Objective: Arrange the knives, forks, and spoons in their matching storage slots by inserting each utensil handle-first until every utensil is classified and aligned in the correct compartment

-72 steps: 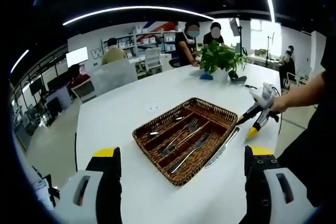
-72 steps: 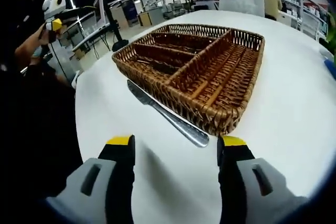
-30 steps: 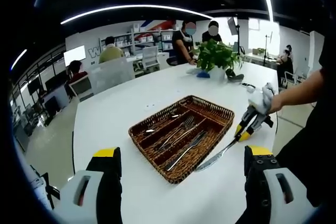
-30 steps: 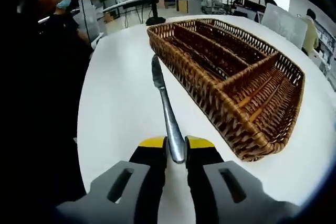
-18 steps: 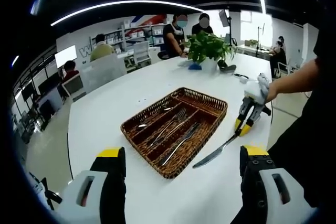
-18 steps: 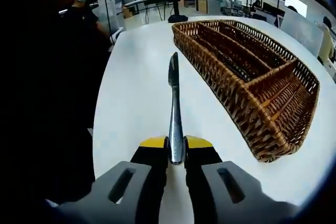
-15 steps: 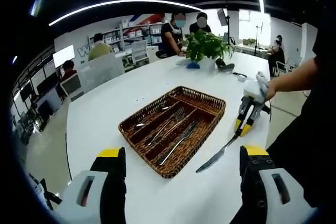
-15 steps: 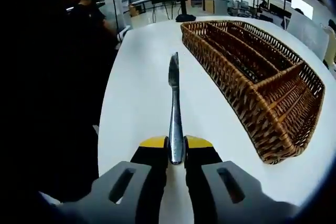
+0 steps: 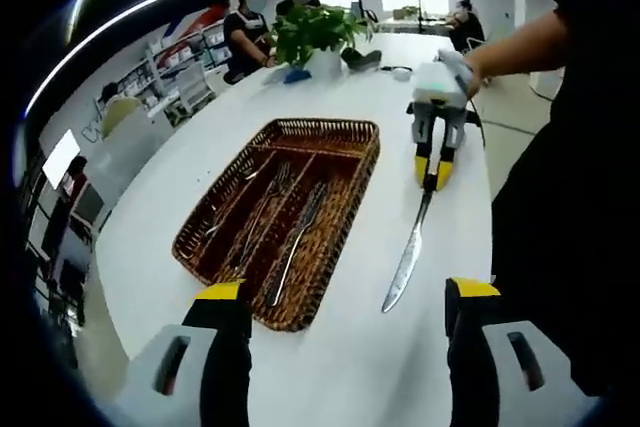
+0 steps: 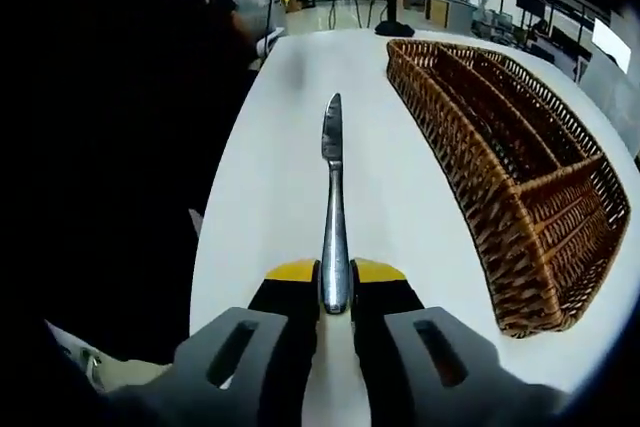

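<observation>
Right tongs: pressed together on the handle end of a table knife. In the right gripper view the knife runs straight out from the yellow tips, blade end farthest away, and appears held above the white worktop rather than lying on it. In the left gripper view the same tongs point downward with the knife hanging below them, blade lowest, beside the basket's long side and apart from it.

Left tongs: spread wide, holding nothing, low in their own view near the basket's nearer end.

Wicker cutlery basket: sits on the worktop, divided into long slots with a cross compartment at one end. Forks and at least one further utensil lie in the slots; its type cannot be told.

Judged step: carrying the knife toward its slot; not yet inserted.

Risks noted:
- The grip is on the handle, so the blade leads. The task requires handle-first entry; insertion as held would put the knife in reversed unless regripped or turned.
- The hold is at the extreme end of a smooth metal handle. The knife's long free length could pivot or slip out during a swing.
- The blade tip may catch on the wicker rim and shift the basket.
- Wrong slot choice would mix knife and forks.
</observation>
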Demonstrator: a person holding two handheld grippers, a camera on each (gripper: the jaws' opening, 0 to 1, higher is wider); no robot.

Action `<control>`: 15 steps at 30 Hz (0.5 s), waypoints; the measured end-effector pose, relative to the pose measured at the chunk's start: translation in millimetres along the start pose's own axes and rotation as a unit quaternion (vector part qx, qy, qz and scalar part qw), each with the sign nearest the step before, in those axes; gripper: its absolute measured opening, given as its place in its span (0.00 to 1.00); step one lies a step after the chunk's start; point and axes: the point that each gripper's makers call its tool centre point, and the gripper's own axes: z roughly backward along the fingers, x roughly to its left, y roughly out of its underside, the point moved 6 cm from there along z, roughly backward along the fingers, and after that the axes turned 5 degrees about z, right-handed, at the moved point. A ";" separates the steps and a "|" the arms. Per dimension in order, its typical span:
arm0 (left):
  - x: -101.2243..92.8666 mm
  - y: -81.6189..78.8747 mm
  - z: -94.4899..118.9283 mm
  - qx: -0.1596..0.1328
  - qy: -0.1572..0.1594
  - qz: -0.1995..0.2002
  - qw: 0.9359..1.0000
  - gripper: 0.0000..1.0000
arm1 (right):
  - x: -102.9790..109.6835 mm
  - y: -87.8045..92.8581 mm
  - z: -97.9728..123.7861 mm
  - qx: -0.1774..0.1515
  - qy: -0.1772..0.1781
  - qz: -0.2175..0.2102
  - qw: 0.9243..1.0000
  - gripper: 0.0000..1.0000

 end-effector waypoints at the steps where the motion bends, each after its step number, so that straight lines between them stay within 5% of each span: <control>1: -1.4 0.4 -6.0 0.003 0.008 -0.008 1.000 0.79 | -0.3 -0.7 0.0 0.003 0.003 -0.008 1.000 0.11; 3: -1.3 1.7 -13.2 0.005 0.015 -0.006 1.000 0.79 | -3.2 -7.8 4.7 -0.023 0.022 -0.030 0.999 0.15; 6: -1.7 6.2 -22.7 0.015 0.026 -0.009 1.000 0.78 | -11.9 -19.2 17.6 -0.060 0.048 -0.054 0.996 0.39; 9: -4.3 11.6 -32.1 0.027 0.038 -0.016 0.999 0.76 | -15.5 -20.5 25.2 -0.038 0.056 -0.030 0.997 0.36; 15: -14.7 24.3 -53.8 0.046 0.070 -0.035 0.996 0.64 | -20.4 -26.9 29.1 -0.039 0.073 -0.054 0.995 0.51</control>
